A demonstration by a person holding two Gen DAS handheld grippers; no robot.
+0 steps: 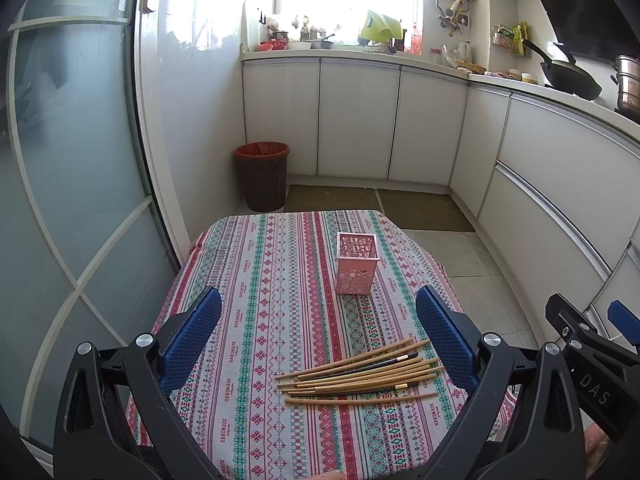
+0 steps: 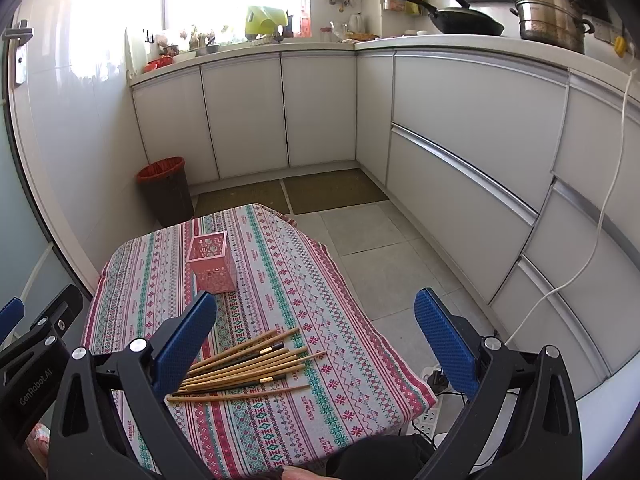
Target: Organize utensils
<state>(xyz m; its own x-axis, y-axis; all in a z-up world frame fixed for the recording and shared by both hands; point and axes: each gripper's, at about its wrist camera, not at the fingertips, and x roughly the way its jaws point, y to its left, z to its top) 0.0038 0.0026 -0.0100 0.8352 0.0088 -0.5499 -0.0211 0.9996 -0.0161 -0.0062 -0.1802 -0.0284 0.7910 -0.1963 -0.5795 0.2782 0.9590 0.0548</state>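
Several wooden chopsticks [image 1: 360,376] [image 2: 244,368], two of them dark with gold bands, lie in a loose pile near the front of a small table with a patterned cloth [image 1: 260,300] [image 2: 320,320]. A pink perforated square holder [image 1: 356,264] [image 2: 214,258] stands upright and empty farther back. My left gripper [image 1: 318,312] hovers open above the table, the pile just inside its right finger. My right gripper [image 2: 316,316] is open too, over the table's right edge, with the pile by its left finger. Neither holds anything.
A dark bin with a red liner [image 1: 264,176] [image 2: 166,190] stands on the floor beyond the table. White cabinets [image 1: 360,120] and a cluttered counter run behind and to the right. A power strip [image 2: 430,416] and cables lie on the floor at the table's right.
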